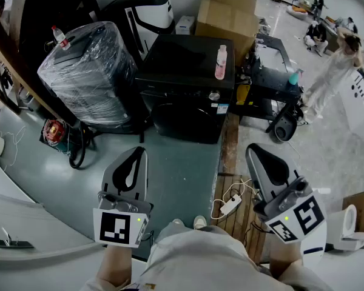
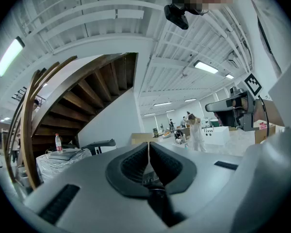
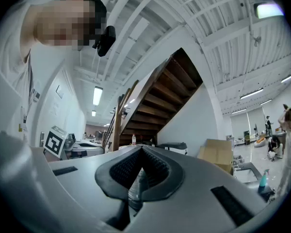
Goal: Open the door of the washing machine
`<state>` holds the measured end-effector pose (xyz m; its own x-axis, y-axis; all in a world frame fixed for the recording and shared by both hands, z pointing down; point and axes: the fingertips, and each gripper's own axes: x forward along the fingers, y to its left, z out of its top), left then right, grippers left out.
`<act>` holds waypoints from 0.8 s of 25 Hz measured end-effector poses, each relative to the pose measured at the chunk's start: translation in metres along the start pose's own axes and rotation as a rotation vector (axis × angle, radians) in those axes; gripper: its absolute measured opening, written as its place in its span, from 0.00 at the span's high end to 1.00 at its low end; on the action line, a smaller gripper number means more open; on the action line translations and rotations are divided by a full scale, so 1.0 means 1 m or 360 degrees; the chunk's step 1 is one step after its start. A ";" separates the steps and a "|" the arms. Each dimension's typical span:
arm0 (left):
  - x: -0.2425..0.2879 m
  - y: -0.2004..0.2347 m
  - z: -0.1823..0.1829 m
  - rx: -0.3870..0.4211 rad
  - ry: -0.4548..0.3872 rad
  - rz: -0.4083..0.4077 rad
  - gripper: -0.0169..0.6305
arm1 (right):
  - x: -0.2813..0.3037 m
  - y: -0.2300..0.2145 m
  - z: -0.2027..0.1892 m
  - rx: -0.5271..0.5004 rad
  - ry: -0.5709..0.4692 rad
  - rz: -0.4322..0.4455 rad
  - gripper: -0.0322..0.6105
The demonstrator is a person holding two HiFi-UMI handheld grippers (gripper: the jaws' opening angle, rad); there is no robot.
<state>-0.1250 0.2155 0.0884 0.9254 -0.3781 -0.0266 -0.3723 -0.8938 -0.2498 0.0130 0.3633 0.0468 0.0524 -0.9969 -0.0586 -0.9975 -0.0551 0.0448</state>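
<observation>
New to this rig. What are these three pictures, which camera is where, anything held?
No robot arm: a person holds a two-jaw gripper in each hand. The head view is from a camera on the person's head, looking down on the left gripper and right gripper; each one's marker cube is part of it. The other two views come from a camera riding on each gripper, looking along its jaws. Both pairs of jaws are together, nothing between them. Ahead on the floor stands the black washing machine, its door closed, a pink bottle on top. Neither gripper touches it.
</observation>
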 end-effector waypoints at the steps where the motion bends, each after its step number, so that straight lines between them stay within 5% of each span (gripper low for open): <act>1: 0.001 0.003 -0.002 0.0002 0.0003 0.0003 0.93 | 0.003 0.000 0.000 -0.0004 -0.0002 -0.0002 0.91; 20: -0.011 0.074 -0.032 -0.0041 0.0021 0.0020 0.93 | 0.072 0.044 -0.012 -0.0032 0.0033 -0.0019 0.91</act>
<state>-0.1652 0.1456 0.1009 0.9196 -0.3924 -0.0168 -0.3859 -0.8947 -0.2247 -0.0260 0.2882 0.0566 0.0655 -0.9971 -0.0387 -0.9956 -0.0679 0.0644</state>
